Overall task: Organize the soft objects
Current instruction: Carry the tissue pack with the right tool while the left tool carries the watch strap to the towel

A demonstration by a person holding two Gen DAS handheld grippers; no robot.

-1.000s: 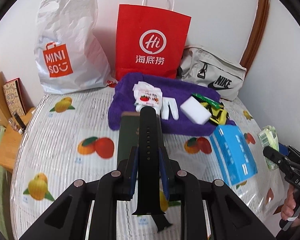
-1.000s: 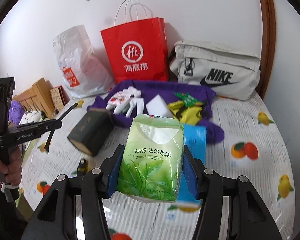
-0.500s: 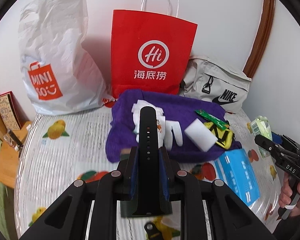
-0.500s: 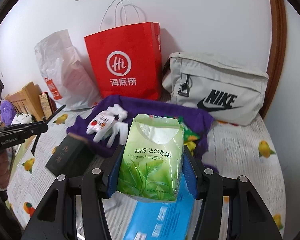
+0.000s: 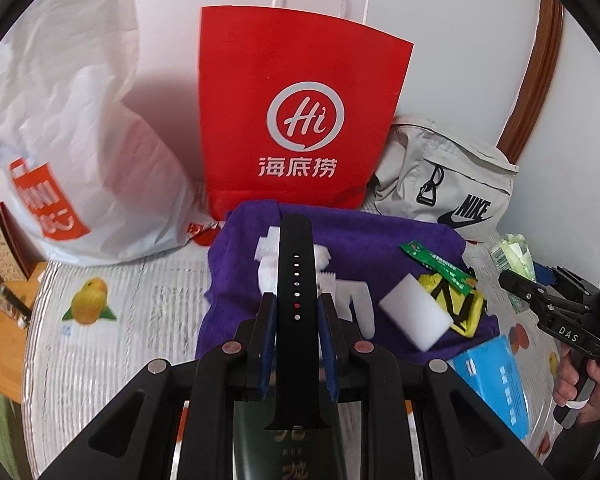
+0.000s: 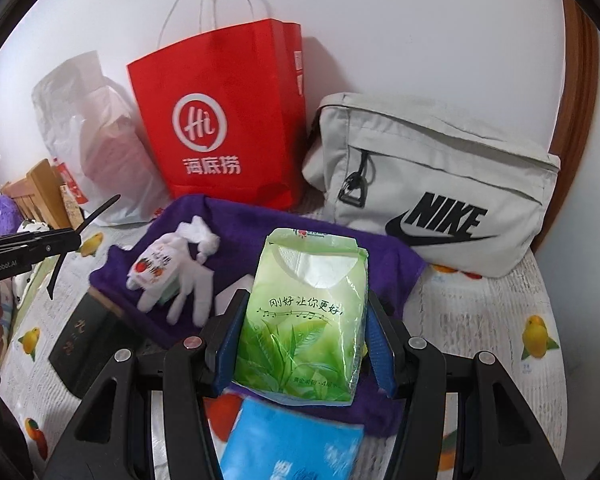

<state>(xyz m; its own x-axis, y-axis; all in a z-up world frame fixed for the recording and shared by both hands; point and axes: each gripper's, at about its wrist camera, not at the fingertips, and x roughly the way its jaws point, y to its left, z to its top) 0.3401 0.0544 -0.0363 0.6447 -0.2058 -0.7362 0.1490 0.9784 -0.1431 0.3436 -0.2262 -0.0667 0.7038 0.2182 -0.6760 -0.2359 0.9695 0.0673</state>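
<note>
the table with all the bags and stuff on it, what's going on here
A person is sorting items with a handheld claw in each hand. The left claw is shut on a black watch strap, and the right claw is clamped on a green tissue pack. Both are held above a purple towel that carries white gloves and a white sponge. A red paper bag, a white plastic bag and a grey Nike bag stand behind.

Bright, even light; soft shadows (fisheye bends the edges).
</note>
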